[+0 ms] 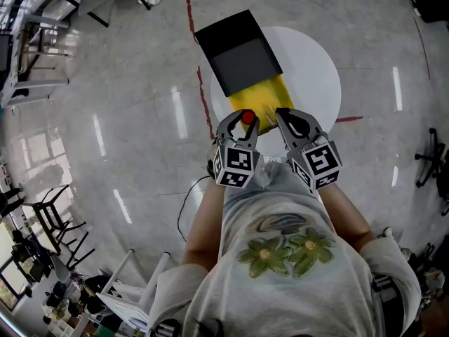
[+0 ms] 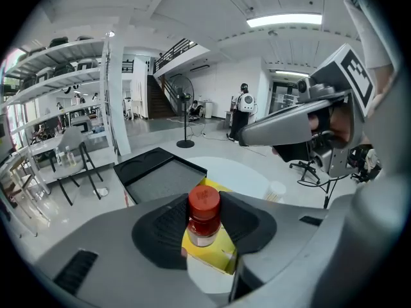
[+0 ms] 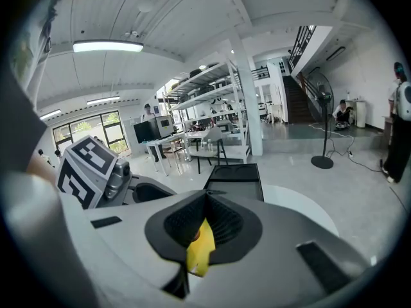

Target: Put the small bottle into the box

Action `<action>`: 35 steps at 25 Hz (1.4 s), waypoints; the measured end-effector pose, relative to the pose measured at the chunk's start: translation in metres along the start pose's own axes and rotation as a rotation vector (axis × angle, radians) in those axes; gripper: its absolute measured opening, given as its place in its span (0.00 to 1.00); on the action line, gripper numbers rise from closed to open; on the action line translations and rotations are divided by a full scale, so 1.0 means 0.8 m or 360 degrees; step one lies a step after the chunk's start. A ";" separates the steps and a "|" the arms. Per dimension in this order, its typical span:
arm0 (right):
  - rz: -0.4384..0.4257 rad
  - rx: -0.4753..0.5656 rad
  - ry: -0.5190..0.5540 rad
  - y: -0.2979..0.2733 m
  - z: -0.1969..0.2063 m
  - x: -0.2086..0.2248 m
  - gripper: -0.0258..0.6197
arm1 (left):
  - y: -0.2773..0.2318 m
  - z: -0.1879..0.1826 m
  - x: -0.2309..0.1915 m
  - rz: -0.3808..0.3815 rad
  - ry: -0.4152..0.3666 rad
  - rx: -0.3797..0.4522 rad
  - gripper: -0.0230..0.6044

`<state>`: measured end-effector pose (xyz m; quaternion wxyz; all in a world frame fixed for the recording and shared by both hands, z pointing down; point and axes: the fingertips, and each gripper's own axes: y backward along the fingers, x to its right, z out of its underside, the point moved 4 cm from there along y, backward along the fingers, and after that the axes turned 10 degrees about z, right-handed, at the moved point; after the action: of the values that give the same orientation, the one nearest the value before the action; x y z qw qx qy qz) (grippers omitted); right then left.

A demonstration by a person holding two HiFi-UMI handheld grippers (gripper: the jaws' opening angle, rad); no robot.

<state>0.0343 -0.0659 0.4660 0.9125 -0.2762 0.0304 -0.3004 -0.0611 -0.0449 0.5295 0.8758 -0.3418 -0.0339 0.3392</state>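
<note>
Left gripper squeezes the small red-capped bottle; I see my right gripper pinching the yellow cardboard box.

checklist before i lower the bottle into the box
1. Grip: ok. The left tongs are closed on the small bottle, pads on both sides below its red cap.
2. Bottle upright: ok, cap on top.
3. Box open: ok. The yellow box is uncovered and its black lid lies folded back on the far side.
4. Bottle over the opening: ok, but only just. It hangs above the box's near edge.
5. Right tongs out of the way: cannot tell. Their tips are together at the box's near edge, and they may be pinching it.
6. Box support: ok. It rests on the white round table, with the lid overhanging the rim.
</note>
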 end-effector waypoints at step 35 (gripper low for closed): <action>0.0024 -0.0060 -0.0006 -0.006 0.016 0.006 0.05 | -0.052 0.053 -0.004 0.0036 0.0047 -0.0095 0.27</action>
<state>0.0384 -0.0654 0.4802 0.9093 -0.2937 0.0363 -0.2924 -0.0525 -0.0447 0.5880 0.8618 -0.3731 -0.0270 0.3427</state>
